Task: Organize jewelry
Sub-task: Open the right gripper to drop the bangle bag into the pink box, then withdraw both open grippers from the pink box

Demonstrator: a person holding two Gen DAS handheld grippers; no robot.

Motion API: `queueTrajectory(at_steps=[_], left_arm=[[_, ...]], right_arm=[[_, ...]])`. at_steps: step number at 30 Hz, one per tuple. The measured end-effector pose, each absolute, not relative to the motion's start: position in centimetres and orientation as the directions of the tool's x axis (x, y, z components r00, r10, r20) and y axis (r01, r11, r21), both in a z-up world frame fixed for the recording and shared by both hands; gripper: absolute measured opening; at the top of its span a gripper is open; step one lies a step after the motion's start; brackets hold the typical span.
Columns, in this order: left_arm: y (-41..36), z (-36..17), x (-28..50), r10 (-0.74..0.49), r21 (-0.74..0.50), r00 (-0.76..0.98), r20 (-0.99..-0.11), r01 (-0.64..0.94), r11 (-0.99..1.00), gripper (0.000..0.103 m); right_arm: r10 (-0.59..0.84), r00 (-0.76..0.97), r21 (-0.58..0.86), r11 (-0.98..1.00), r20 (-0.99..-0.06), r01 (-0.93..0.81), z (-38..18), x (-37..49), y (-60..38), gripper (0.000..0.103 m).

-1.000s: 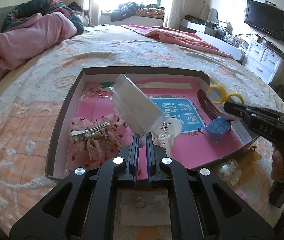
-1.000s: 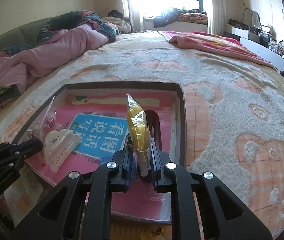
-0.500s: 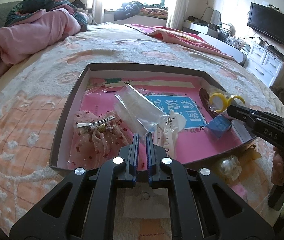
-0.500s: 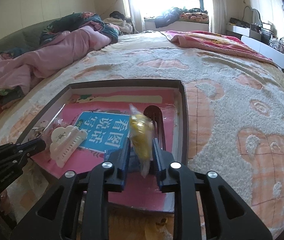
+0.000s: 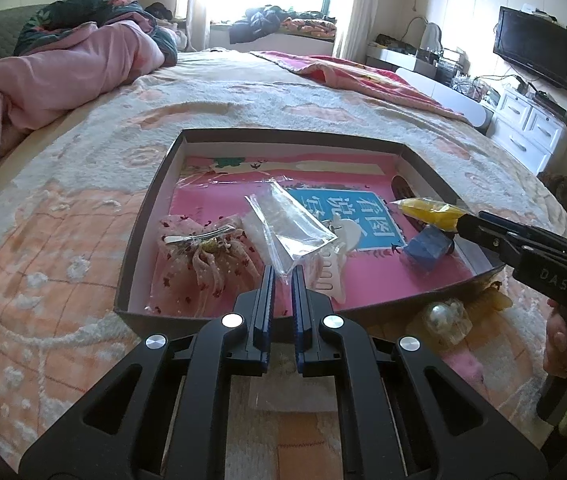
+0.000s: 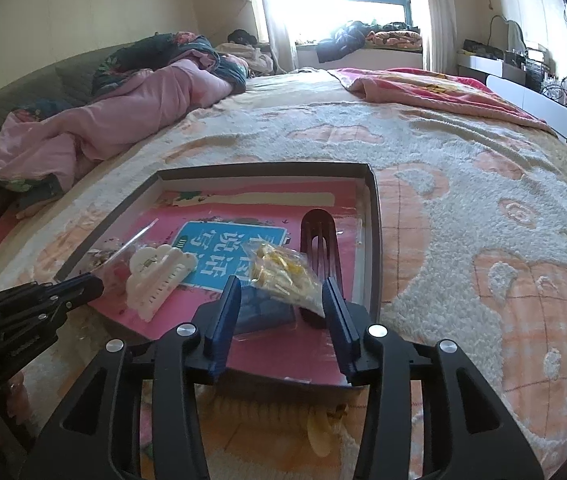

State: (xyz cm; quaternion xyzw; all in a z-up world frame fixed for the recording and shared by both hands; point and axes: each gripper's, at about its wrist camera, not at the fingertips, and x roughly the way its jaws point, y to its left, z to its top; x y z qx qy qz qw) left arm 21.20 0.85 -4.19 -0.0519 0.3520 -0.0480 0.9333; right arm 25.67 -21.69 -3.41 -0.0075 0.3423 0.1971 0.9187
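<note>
Since a second ago, the small crinkled clear plastic bag of yellow pieces (image 6: 288, 276) has left the right claw (image 6: 283, 300): then it stood upright, pinched between the pads; the jaws have just been opening and now stand spread, and the bag lies slumped between them, touching neither pad, on top of a blue block (image 6: 261, 312) inside the tray.

Under everything spreads the bed (image 5: 83, 216), covered with a fluffy cream and peach blanket. On it sits a shallow rectangular cardboard tray with dark walls (image 5: 151, 204), floored by a glossy pink book cover with a blue panel of white characters (image 5: 347, 216).

In the tray's left part lies a pale pink gauzy ruffled hair bow with a silver metal clip (image 5: 203, 248). Beside it is a white plastic toothed hair claw clip (image 5: 331, 268), and along the right wall a dark brown ribbed oval hair clip (image 6: 319, 240).

The left claw (image 5: 282, 276) has its pads pressed together on the corner of a flat clear plastic bag (image 5: 287, 228), which tilts up over the white clip.

Only the left wrist view shows the bow, and a clear faceted bauble with a pearl (image 5: 445, 316) on the bed just outside the tray's near wall. Only the right wrist view shows the brown clip's full length.
</note>
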Motion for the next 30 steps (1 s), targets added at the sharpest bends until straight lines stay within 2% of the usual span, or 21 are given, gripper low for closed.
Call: queueTrajectory(at_steps=[6, 18, 30], left_arm=[[0.9, -3.6, 20.0, -0.125, -0.137, 0.756, -0.642, 0.047, 0.990, 0.007], [0.7, -2.4, 17.2, -0.115, -0.121, 0.777, -0.619, 0.050, 0.991, 0.029], [0.5, -1.8, 14.5, -0.123, -0.117, 0.789, -0.602, 0.065, 0.991, 0.051]], right_arm=[[0.363, 0.703, 0.118, 0.920, -0.612, -0.373, -2.4, 24.2, -22.0, 0.048], [0.372, 0.739, 0.093, 0.916, -0.562, -0.390, -0.4, 21.2, -22.5, 0.057], [0.361, 0.742, 0.100, 0.923, -0.564, -0.372, -0.6, 18.7, -23.7, 0.066]])
